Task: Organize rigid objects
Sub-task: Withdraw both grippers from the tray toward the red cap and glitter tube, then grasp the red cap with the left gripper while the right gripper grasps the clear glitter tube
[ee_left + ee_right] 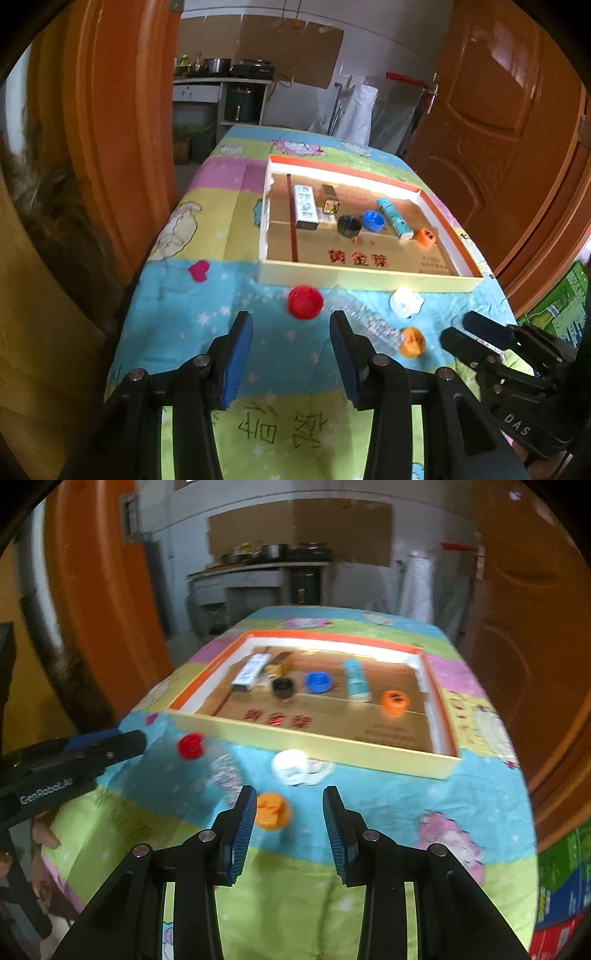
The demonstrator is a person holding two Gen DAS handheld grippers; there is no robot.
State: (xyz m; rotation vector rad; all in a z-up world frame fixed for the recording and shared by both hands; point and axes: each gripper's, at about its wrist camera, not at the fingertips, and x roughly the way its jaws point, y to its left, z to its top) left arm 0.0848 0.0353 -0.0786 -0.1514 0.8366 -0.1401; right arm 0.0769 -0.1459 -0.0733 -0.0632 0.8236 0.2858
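Note:
My left gripper (291,326) is open and holds nothing. It hovers low over the cloth, just short of a red cap (304,301). A clear plastic bottle (364,321) lies right of that, its orange cap (412,341) pointing towards me. A white lid (404,302) lies by the box's front wall. My right gripper (290,801) is also open and holds nothing. The bottle's orange cap (272,810) sits just ahead of its left finger, with the white lid (291,766) beyond. The red cap (190,745) is to the left.
A shallow cardboard box (369,276) holds a white carton (306,205), black cap (349,225), blue cap (373,220), teal tube (393,218) and orange cap (426,238). A pink heart (198,270) lies left. Orange doors flank the table on both sides.

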